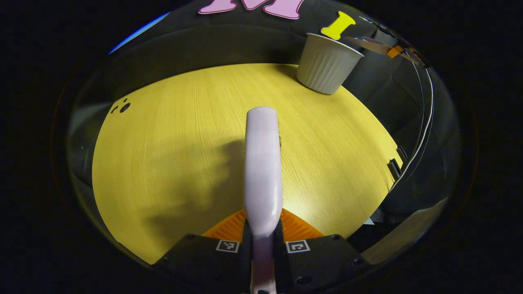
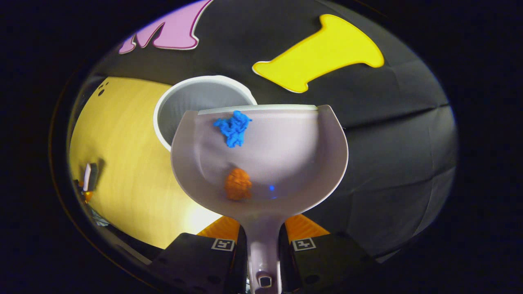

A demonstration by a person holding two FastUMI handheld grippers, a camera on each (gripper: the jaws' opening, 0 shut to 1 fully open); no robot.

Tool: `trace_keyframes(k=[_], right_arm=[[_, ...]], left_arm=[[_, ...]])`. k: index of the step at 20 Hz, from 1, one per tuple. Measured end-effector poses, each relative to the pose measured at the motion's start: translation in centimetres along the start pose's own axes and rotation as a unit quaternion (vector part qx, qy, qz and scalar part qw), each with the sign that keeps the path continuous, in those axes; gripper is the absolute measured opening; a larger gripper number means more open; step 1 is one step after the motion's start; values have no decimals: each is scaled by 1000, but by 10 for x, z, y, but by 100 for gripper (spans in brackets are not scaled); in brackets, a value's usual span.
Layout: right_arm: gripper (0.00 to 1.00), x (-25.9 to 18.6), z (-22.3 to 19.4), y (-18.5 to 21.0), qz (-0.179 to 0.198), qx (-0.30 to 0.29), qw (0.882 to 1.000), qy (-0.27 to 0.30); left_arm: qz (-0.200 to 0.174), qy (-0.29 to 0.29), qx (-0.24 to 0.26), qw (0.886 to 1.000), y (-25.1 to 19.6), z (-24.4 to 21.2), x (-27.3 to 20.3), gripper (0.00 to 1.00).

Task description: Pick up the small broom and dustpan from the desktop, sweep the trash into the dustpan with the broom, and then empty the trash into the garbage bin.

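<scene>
The dustpan [image 2: 261,163] sits clamped by its handle between the two fingers of the right gripper [image 2: 262,245], its pale scoop held out over the rim of the white garbage bin [image 2: 196,98] at the back of the yellow wooden desktop [image 2: 122,163]. A crumpled blue scrap [image 2: 233,127] lies near the pan's front lip and an orange scrap [image 2: 238,184] sits deeper, toward the handle. The left gripper [image 1: 263,241] grips the small broom [image 1: 263,163] by its pale handle, both fingers pressed on it, the broom held above the desktop [image 1: 163,143] and well apart from the ribbed bin [image 1: 327,63] standing at the far edge. The step in hand appears to be emptying; to do it well, the pan's lip should be centred over the bin's mouth before tipping forward, steeply enough that the orange scrap slides out too. No brand or readable label shows on the tools or bin; the fingers carry only small square coded markers.
</scene>
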State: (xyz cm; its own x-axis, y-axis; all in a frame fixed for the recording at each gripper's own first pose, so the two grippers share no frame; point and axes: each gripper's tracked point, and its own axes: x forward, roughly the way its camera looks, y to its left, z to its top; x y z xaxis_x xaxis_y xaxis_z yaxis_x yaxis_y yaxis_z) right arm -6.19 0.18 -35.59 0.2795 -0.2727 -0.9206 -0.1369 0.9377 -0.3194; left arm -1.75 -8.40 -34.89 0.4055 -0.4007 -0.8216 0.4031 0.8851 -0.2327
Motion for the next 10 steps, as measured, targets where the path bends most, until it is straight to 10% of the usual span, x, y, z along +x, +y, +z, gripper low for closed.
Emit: trace_keyframes(k=[10], right_arm=[[35, 24, 25, 11, -8, -86, 994, 70]], left_arm=[[9, 4, -39, 999, 13, -19, -2, 27]])
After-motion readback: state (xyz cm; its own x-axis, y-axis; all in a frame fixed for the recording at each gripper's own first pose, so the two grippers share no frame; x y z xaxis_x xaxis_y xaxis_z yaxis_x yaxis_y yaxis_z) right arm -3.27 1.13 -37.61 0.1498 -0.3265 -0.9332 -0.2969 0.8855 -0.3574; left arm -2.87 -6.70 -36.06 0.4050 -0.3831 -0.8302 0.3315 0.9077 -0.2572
